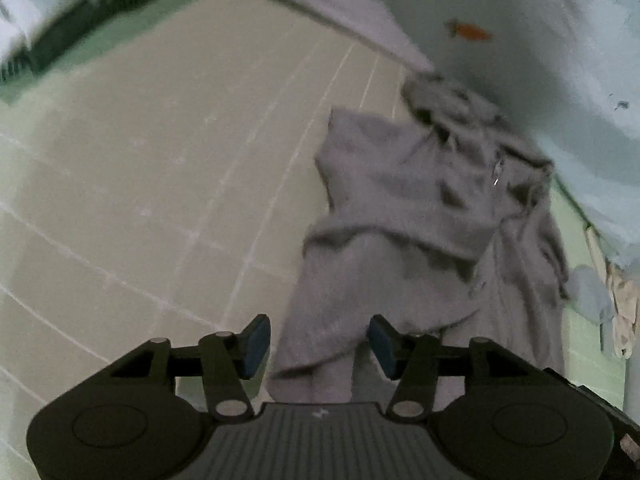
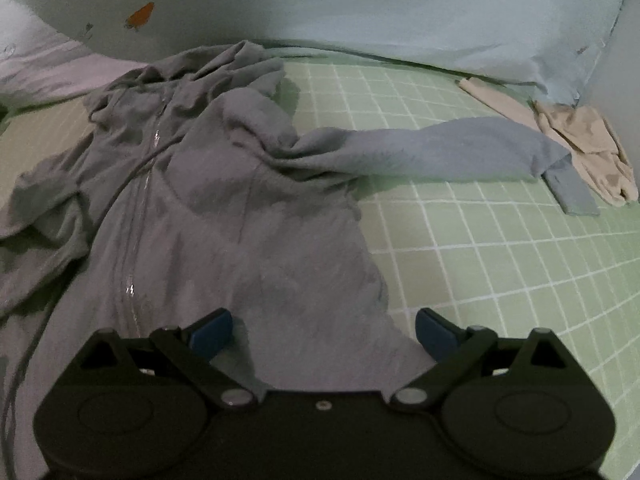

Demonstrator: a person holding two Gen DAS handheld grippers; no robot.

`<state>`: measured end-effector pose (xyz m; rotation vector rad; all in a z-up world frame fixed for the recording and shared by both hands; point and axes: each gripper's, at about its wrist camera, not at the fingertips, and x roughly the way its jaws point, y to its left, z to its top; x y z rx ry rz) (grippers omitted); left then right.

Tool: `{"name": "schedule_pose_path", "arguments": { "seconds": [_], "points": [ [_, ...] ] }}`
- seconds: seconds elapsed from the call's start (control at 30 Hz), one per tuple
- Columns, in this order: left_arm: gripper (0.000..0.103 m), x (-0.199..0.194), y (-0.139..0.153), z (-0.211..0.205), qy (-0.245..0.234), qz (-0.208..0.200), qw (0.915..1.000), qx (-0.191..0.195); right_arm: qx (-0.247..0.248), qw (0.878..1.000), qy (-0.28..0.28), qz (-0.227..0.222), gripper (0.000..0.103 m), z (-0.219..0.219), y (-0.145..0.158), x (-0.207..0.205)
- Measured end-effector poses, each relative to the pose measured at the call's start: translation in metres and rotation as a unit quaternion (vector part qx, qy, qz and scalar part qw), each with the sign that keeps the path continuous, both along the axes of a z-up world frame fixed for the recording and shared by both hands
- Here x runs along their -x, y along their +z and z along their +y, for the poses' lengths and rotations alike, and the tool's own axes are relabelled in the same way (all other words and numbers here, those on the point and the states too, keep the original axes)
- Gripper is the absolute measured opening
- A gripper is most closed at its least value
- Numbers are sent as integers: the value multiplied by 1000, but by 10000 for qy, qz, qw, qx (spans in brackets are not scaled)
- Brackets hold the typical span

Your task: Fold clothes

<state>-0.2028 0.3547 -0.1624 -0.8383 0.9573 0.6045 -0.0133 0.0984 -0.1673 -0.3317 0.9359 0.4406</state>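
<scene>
We are laying the hoodie (image 2: 224, 208) flat on the checked sheet (image 2: 500, 280).
Left gripper (image 1: 319, 346) and right gripper (image 2: 324, 334) hover open, holding nothing; next, we likely fold the outstretched sleeve (image 2: 432, 148) inward.

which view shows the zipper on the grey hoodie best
The right wrist view: the grey zip-up hoodie lies spread out, with its silver zipper visible along the front. The left wrist view is blurred, showing only a glint of zipper.
</scene>
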Motion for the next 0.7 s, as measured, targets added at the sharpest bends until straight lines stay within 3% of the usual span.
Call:
{"name": "schedule_pose_path", "arguments": {
  "seconds": [0.03, 0.07, 0.1, 0.2, 0.4, 0.5, 0.6, 0.67, 0.7],
  "points": [
    [53, 0, -4, -2, 46, 42, 10000, -18, 31, 10000, 13, -11, 99, 0, 0, 2],
    [42, 1, -3, -1, 102, 69, 9999, -55, 63, 10000, 24, -28, 99, 0, 1, 3],
    [24, 1, 0, -1, 162, 89, 9998, -99, 89, 9999, 32, -43, 99, 0, 2, 3],
    [10, 13, 13, 5, 435, 94, 9984, -349, 110, 9999, 9, -41, 99, 1, 2, 2],
    [8, 56, 59, 29, 1188, 233, 9848, -1246, 182, 9998, 85, -66, 99, 5, -1, 3],
    [7, 70, 84, 37, 1491, 541, 9627, -2194, 222, 9996, 116, -88, 99, 6, -1, 5],
    [7, 78, 110, 37, 1642, 517, 9387, -2986, 228, 9996, 113, -90, 99, 6, -1, 5],
    [7, 75, 119, 31, 1514, 470, 9303, -3309, 236, 9996, 111, -92, 99, 6, -1, 5],
    [8, 69, 118, 28, 1371, 462, 9311, -3348, 247, 9996, 110, -92, 99, 6, -2, 5]
  ]
}}
